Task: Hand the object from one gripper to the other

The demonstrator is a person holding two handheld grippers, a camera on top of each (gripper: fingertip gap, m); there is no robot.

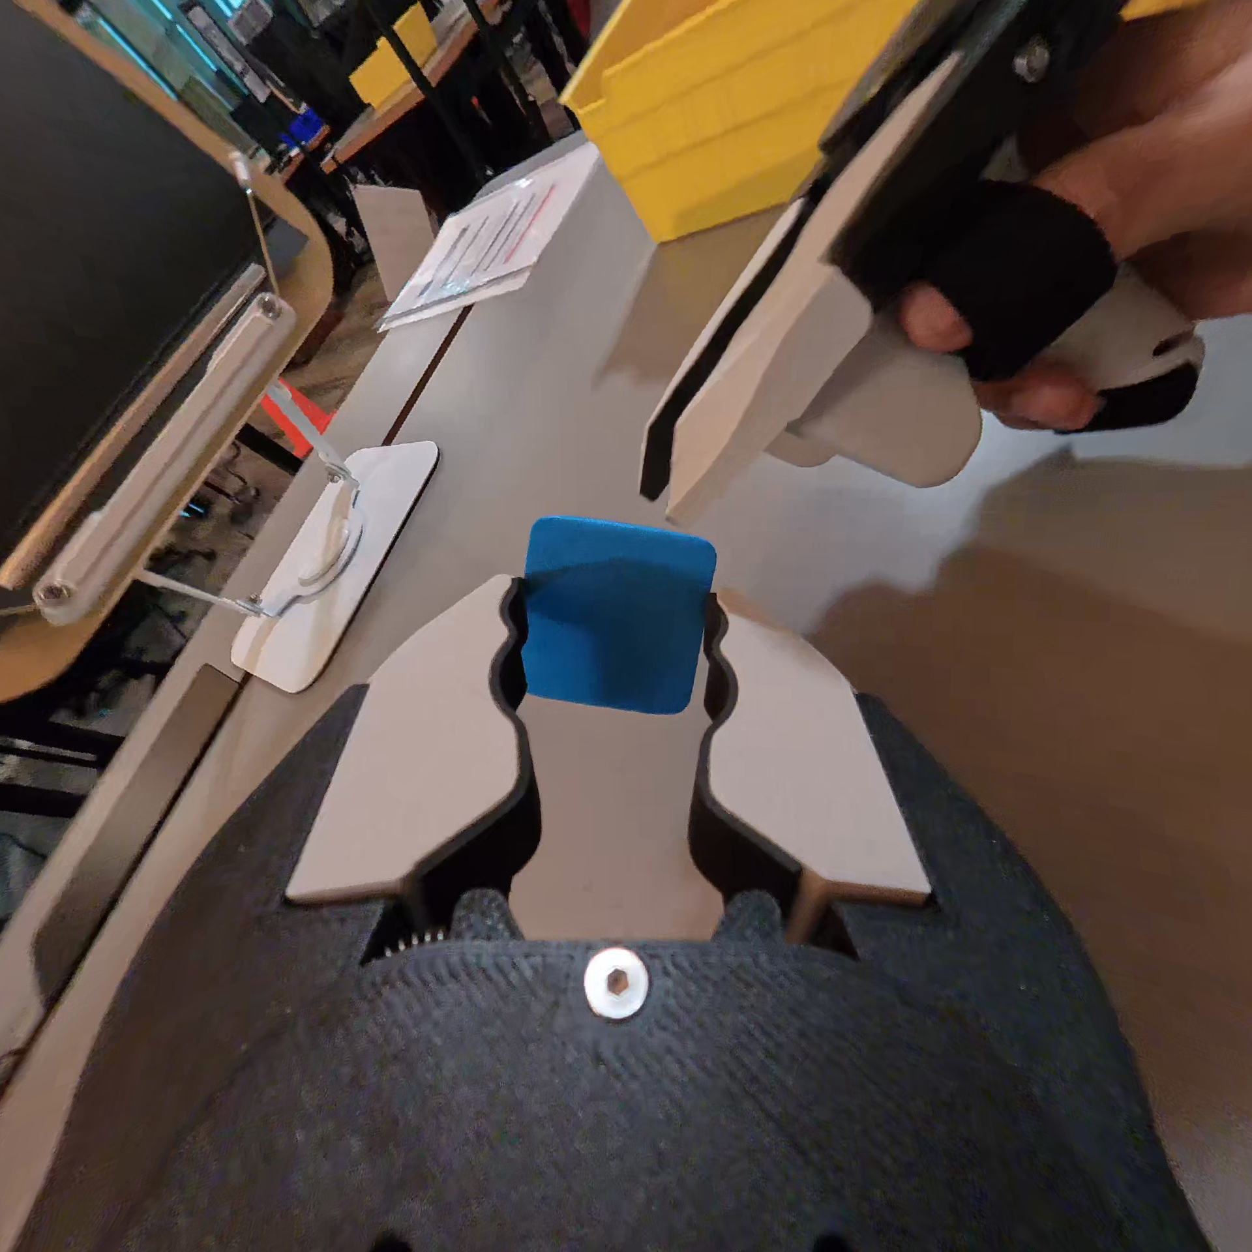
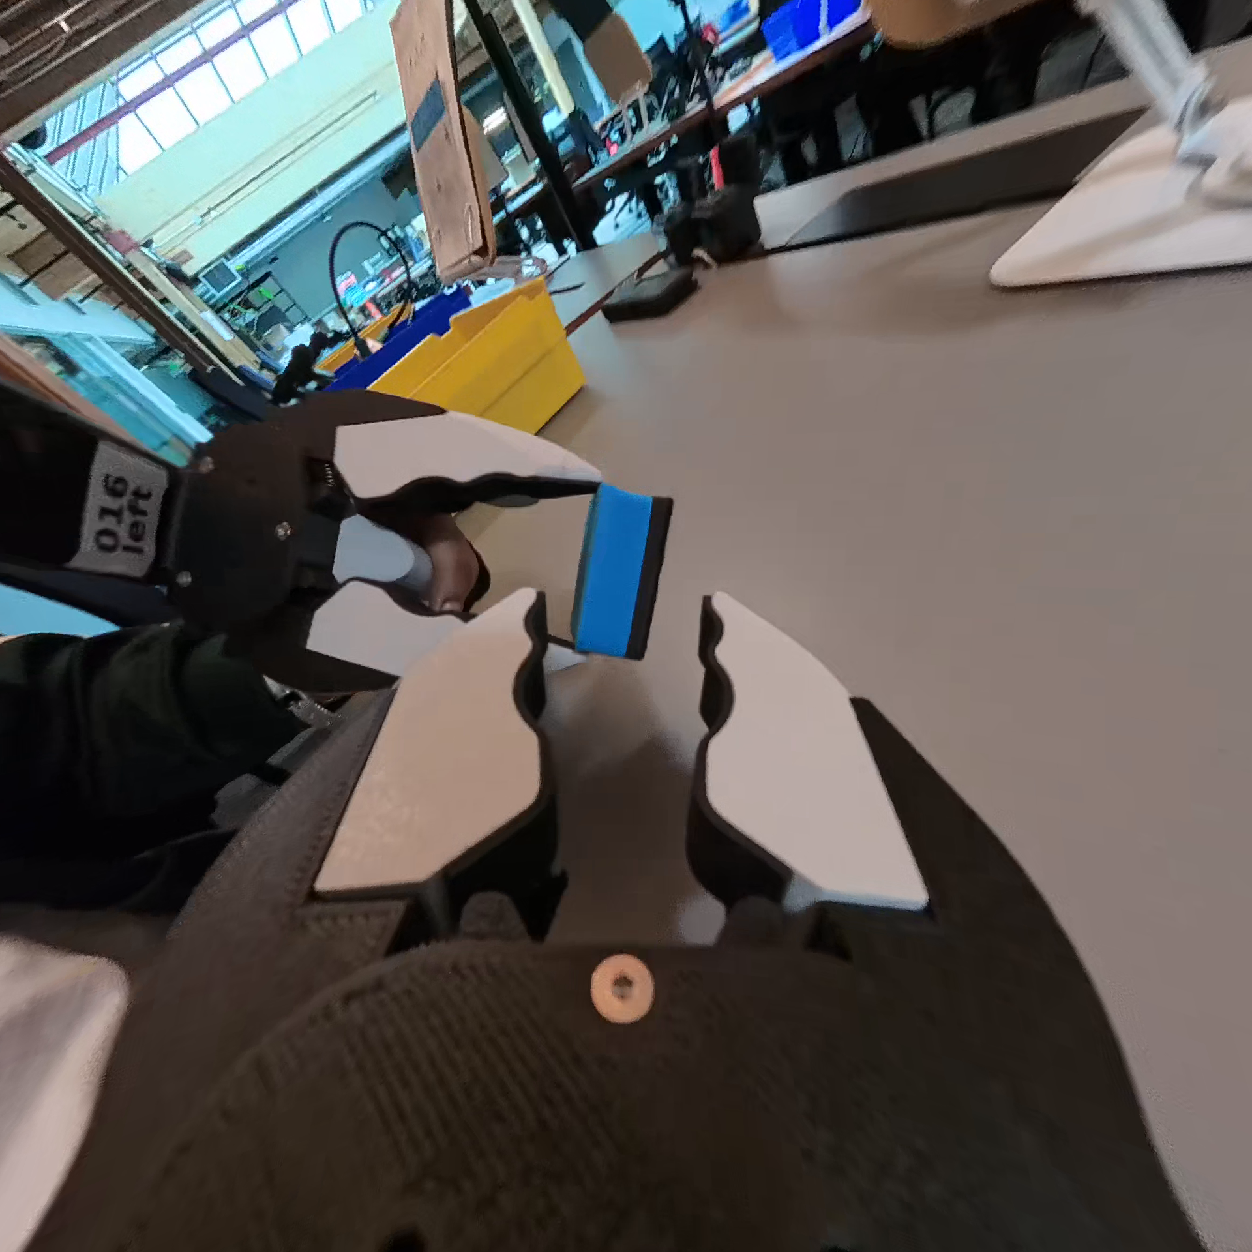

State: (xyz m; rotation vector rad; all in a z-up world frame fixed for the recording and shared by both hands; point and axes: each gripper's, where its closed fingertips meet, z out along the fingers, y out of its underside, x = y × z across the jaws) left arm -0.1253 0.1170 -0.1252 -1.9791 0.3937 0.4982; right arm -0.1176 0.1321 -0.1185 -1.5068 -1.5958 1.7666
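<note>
Blue foam, one rounded square block [image 1: 613, 620] backed by a black layer, sits clamped between the left gripper's [image 1: 613, 633] two wavy-edged fingers above the smooth grey table [image 1: 1016, 745]. The right gripper [image 2: 620, 650] gapes empty just beside it.

The left wrist view looks forward along its own gripper [image 1: 613, 627], low and close over the grey surface [image 1: 1016, 677]. The right wrist view does likewise, tilted. Both share the blue pad [image 1: 613, 613], the surface and a yellow bin [image 2: 498, 362].
</note>
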